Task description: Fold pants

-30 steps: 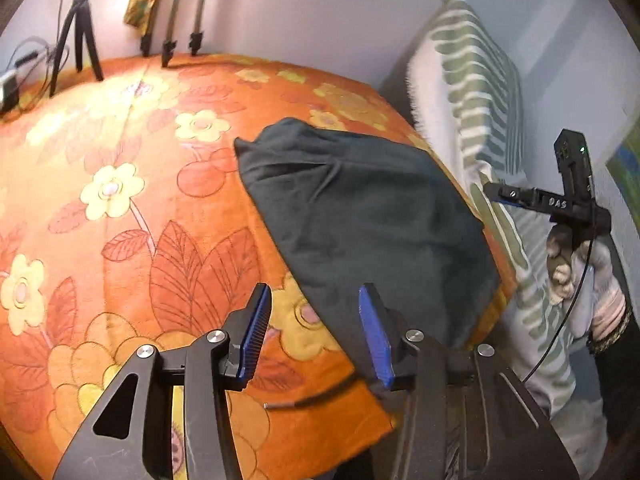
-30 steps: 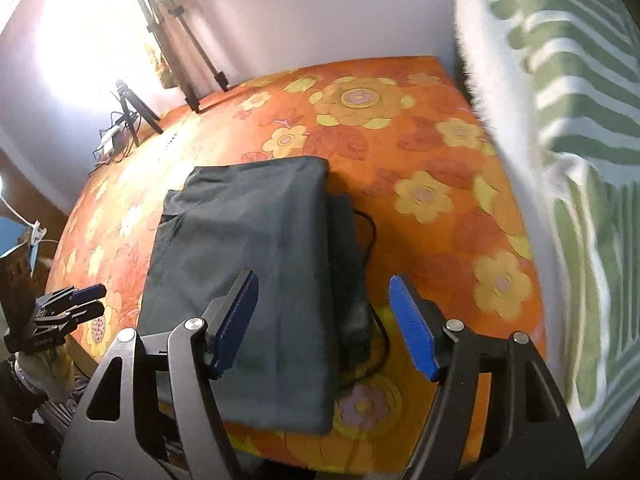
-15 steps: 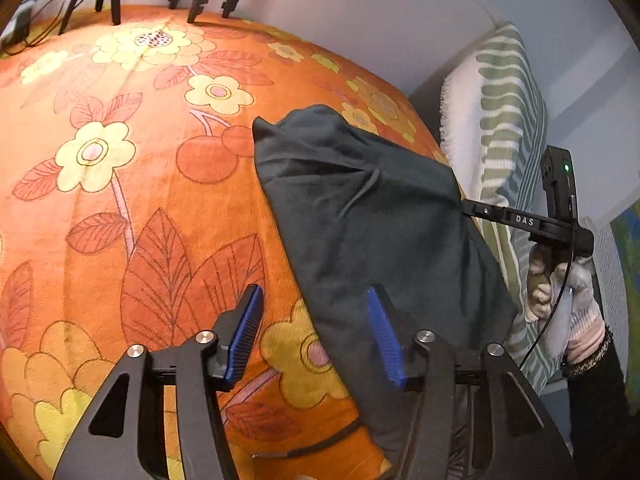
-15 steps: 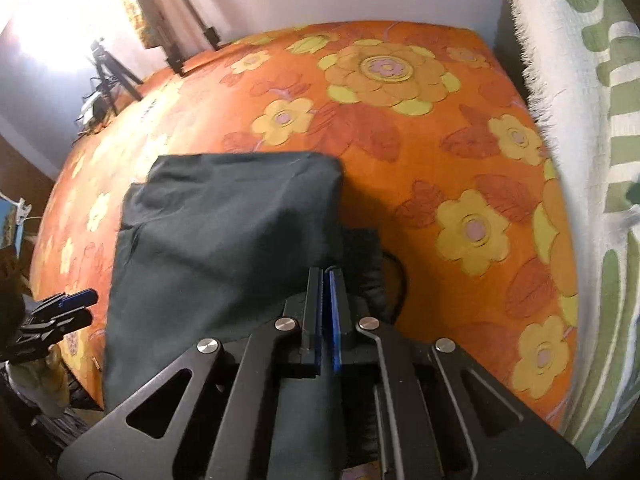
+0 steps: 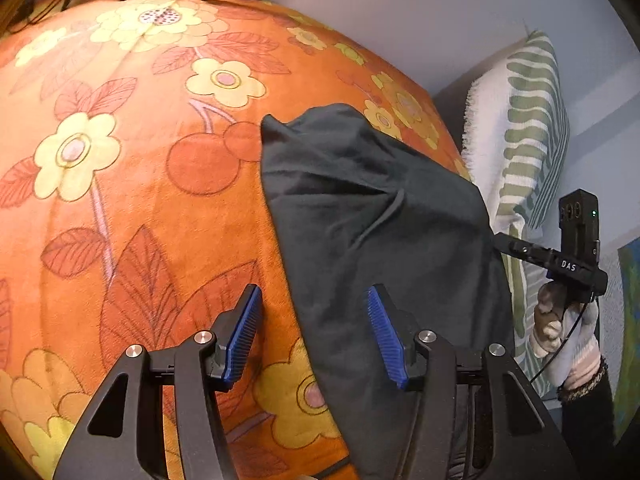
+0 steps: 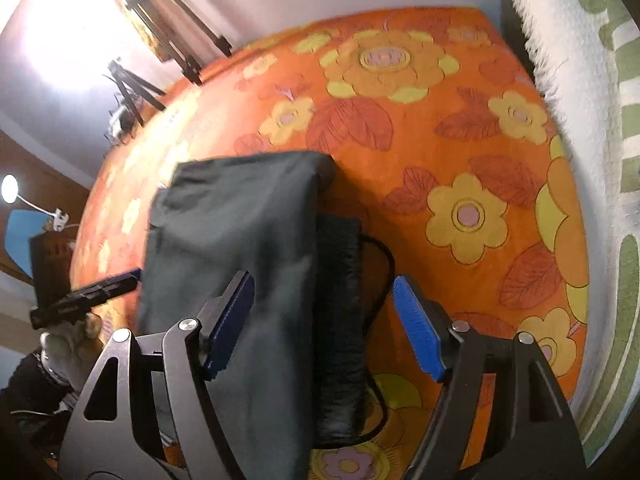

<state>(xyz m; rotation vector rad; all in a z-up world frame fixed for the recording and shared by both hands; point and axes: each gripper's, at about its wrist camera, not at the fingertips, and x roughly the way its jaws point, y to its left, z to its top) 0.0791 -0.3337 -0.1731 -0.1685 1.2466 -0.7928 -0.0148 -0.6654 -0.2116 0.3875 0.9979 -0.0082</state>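
Left wrist view: pants folded, both grippers apart

Pants (image 5: 384, 240) lie as a dark folded bundle on the orange flowered blanket (image 5: 120, 200), near its striped-pillow (image 5: 532, 128) side. Left gripper (image 5: 316, 332) jaws apart, straddling the pants' near edge, nothing gripped. Right gripper (image 6: 324, 324) jaws have just been opening; they straddle the pants' waistband edge and black cord (image 6: 384, 264), pads not pressing.

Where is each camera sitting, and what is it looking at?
Left wrist view: rides the left claw, looking down at the dark pants' left edge on the orange flowered cover; it shows the open claw and the gloved right hand.
Right wrist view: rides the right claw, looking down over the pants' right edge and waistband; claw open, other claw at left.
Shared: pants, cover, striped blanket.
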